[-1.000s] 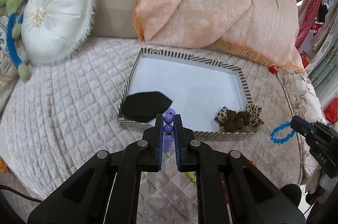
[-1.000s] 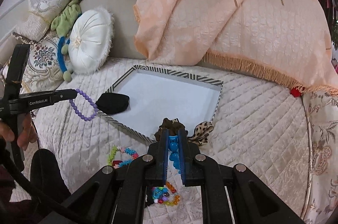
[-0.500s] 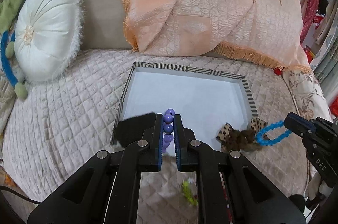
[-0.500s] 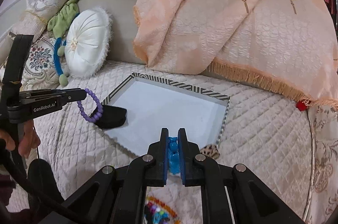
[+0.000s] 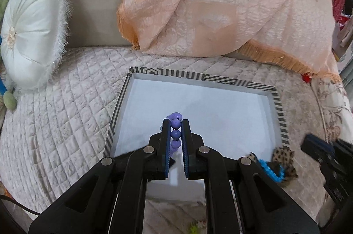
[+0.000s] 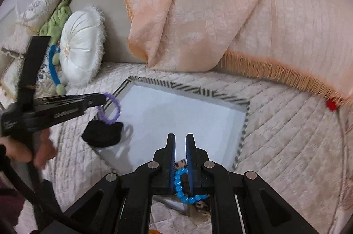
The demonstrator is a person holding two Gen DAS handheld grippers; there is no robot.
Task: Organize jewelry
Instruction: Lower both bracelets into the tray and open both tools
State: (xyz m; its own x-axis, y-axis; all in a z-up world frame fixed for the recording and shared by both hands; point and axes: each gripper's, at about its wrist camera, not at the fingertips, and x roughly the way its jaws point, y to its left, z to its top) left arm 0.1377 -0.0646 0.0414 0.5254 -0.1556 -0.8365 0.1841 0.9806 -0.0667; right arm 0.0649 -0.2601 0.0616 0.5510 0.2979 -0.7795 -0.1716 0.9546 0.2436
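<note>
A tray with a striped black-and-white rim (image 5: 199,75) and a white floor lies on the quilted bed; it also shows in the right wrist view (image 6: 194,92). My left gripper (image 5: 175,123) is shut on a purple bead bracelet (image 5: 175,128) and holds it over the tray's near left part; the bracelet hangs from its tips in the right wrist view (image 6: 109,109). My right gripper (image 6: 181,140) has parted a little; a blue bead bracelet (image 6: 181,186) sits low between its fingers, over the tray's near right corner. It is not clear whether the fingers still pinch it.
A black pouch (image 6: 102,133) lies in the tray's near left corner. A leopard-print bow (image 5: 283,159) sits at the near right corner. A white round cushion (image 5: 30,35) stands at the left, a peach fringed blanket (image 5: 220,2) behind the tray. Colourful beads lie on the quilt near me.
Both grippers have moved forward over the tray. The right gripper's fingers have parted a little and the blue bracelet has slipped down between them. The left still grips the purple bracelet.
</note>
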